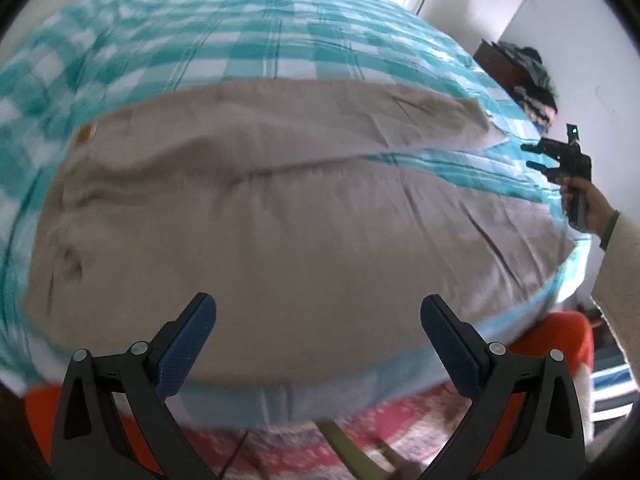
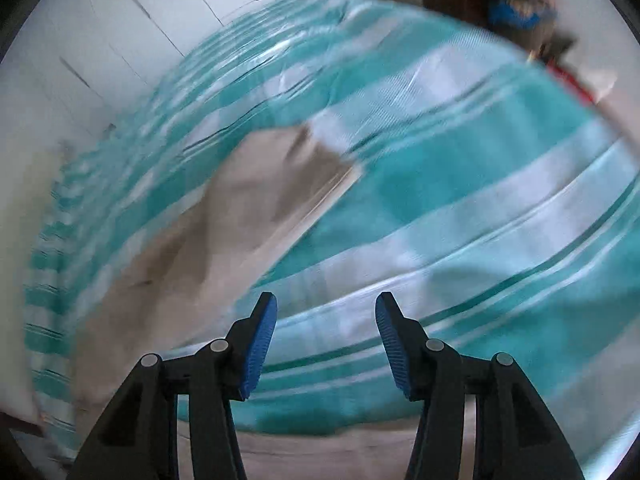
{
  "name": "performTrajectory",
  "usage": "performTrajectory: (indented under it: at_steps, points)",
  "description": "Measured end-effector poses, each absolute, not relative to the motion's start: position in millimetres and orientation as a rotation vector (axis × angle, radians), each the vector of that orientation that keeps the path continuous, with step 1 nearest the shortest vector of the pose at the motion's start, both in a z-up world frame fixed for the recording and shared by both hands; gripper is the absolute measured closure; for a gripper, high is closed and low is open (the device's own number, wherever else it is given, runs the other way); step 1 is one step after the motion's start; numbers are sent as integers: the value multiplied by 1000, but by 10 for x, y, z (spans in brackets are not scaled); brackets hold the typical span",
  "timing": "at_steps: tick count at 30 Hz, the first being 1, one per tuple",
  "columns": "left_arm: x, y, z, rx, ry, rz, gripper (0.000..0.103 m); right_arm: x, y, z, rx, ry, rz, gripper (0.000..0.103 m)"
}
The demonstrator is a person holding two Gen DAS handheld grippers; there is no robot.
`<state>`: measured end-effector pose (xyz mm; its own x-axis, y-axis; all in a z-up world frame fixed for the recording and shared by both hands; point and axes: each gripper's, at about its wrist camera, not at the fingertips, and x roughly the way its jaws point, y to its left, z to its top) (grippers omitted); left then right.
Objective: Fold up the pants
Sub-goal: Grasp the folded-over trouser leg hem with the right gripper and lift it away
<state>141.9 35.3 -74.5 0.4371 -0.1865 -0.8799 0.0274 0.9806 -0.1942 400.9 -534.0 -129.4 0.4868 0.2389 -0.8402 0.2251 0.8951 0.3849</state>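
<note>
Your pants (image 1: 280, 208) lie flat on the bed (image 1: 256, 52), long axis running 9 to 3 o'clock, straight ahead at 12 of your left tongs (image 1: 318, 344), the nearer pair; they gape wide, holding nothing. Your right tongs (image 2: 326, 344) stand half apart and empty, the leg hem at their 10 o'clock.

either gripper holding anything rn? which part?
Nothing held. Left gripper is open above the pants; right gripper is open over the bedspread, nothing between its fingers.
</note>
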Motion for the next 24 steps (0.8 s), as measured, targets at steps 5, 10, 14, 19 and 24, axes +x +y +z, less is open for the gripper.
performTrajectory:
  at_steps: [5, 10, 14, 19, 24]
  points:
    - [1737, 381, -610, -221, 1074, -126, 1, 4346, -5355, -1706, 685, 990, 19, 52]
    - [1700, 341, -820, -205, 1128, -82, 1, 4704, -5529, -2036, 917, 897, -28, 66]
    - [1701, 410, -945, -197, 1167, -64, 1, 4915, -5449, -1646, 707, 957, 21, 96]
    - [1709, 659, -1009, -229, 1133, 12, 1, 4649, -5294, -969, 251, 1001, 41, 96]
    - [1766, 793, -1127, -290, 1157, 30, 1, 4365, -5246, -1075, 104, 1079, -5, 96]
